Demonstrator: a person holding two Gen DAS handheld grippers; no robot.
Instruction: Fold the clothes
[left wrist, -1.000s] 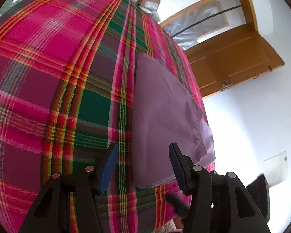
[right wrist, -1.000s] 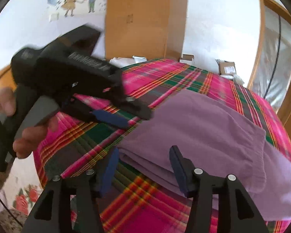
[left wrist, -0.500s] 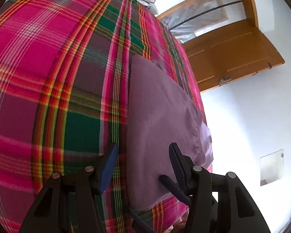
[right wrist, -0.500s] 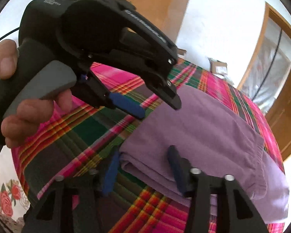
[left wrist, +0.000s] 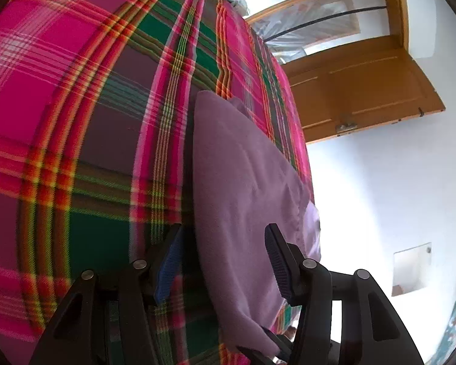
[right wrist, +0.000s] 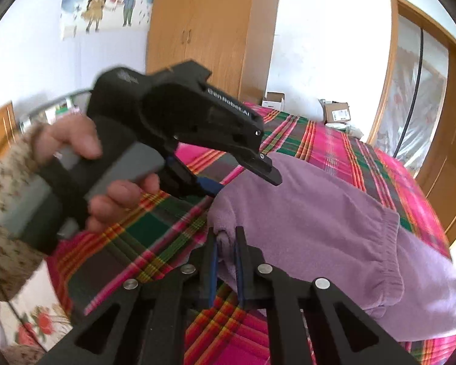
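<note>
Pinching the purple garment corner with the right gripper, jaws just closing. Hovering the left gripper wide open, empty, at ten o'clock. Probably needing its grip before folding.

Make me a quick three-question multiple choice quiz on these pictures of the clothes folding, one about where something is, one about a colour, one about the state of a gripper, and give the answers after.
1. Where does the folded garment lie?
A. on the plaid bedspread
B. on the floor
C. inside the wardrobe

2. What colour is the garment?
A. white
B. purple
C. green

3. How does the right gripper stand?
A. wide open above the cloth
B. shut on nothing
C. shut on the garment's near corner

Answers:
1. A: the right wrist view shows the plaid cloth around the garment.
2. B: it is a plain light purple in both views.
3. C: its jaws have just been closing, and a bunched fold of purple cloth sits pinched between the blue pads; the left gripper is open over the garment's edge.
</note>
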